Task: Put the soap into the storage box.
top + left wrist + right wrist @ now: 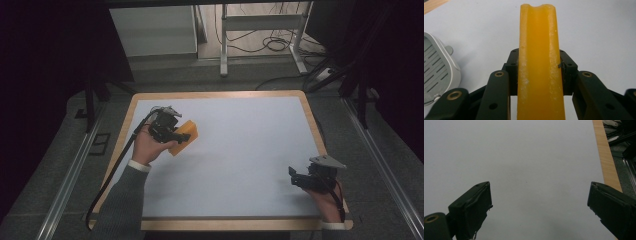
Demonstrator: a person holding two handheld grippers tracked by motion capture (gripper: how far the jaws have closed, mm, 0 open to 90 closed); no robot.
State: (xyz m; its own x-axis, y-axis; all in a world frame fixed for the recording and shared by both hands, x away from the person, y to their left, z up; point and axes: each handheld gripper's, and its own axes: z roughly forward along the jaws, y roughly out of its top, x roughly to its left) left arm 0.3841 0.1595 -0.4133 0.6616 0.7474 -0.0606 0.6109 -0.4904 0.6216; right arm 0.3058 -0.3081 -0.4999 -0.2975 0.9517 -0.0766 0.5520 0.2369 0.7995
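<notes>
The orange-yellow rectangular block with a waxy, slightly frosted surface [183,136] sits in the left-centre of the high view, raised a little over the pale grey worktop with a light wooden rim [240,150]. In the left gripper view the same block [539,62] runs up the middle of the frame, its long edge facing the camera and its far end notched. The left gripper [172,134] clamps it, one black jaw pressed against each broad side. A grey slotted plastic part [436,72] shows at the left edge of that view. The right gripper [298,180] rests low at the lower right of the high view, near the worktop's front corner, well apart from the block; its jaws stand wide with nothing between them.
</notes>
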